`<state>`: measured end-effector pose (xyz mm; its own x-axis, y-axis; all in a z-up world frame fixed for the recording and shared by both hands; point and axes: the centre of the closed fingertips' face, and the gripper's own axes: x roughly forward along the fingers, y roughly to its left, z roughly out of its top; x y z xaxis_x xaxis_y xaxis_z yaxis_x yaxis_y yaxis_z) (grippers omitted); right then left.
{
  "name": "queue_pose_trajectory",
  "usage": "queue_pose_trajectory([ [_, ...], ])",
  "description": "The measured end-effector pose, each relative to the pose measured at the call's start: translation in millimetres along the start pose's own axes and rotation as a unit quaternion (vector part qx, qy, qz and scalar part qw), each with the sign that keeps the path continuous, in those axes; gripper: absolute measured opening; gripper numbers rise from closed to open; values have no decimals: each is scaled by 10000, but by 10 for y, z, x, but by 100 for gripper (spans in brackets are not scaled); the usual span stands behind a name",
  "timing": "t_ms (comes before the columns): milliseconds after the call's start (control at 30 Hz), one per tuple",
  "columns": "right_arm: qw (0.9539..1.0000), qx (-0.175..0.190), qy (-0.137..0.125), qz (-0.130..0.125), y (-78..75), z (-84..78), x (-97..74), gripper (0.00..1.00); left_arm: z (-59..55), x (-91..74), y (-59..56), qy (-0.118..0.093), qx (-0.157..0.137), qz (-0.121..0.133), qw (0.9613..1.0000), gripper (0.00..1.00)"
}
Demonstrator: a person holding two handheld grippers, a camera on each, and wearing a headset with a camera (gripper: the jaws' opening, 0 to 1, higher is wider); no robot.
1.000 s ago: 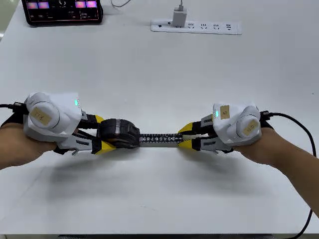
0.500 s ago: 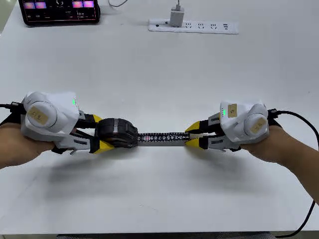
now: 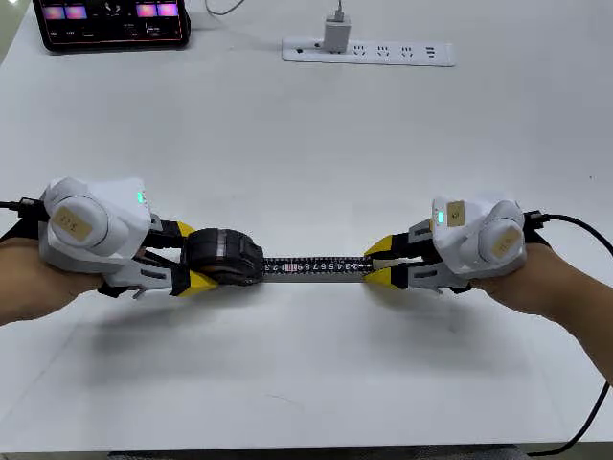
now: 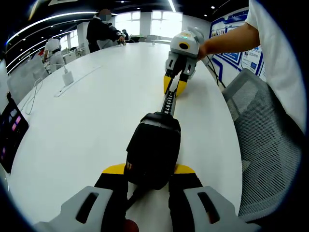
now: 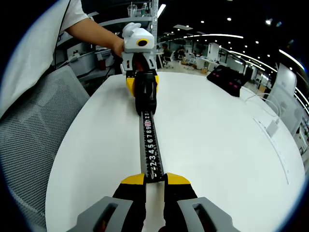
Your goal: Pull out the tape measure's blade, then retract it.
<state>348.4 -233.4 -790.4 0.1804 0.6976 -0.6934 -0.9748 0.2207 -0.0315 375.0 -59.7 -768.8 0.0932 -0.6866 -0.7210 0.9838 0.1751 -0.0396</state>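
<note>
Sitting low over the white worktop point(image 3: 306, 144) up front, the black tape measure point(image 3: 225, 256) was squeezed in the left tool point(image 3: 194, 256), jaws clamped on its case. Its blade point(image 3: 316, 265) ran flat across to the right tool point(image 3: 378, 261), whose yellow tips were pinched together on the blade's end. Way back lay a white power strip point(image 3: 367, 51) with a charger point(image 3: 335, 35) plugged in, plus a lit tablet point(image 3: 110, 21) at the far left.
</note>
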Motion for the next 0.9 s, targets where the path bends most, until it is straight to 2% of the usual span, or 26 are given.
queue_pose_trajectory([
  [367, 9999, -36, 164, -16, -15, -86, -128, 9, -5, -3, -1, 5, 6, 13, 10000, 27],
  [900, 9993, 2, 351, -113, -52, -313, -326, 9, 1, 1, -6, -9, 32, 9, 10000, 27],
])
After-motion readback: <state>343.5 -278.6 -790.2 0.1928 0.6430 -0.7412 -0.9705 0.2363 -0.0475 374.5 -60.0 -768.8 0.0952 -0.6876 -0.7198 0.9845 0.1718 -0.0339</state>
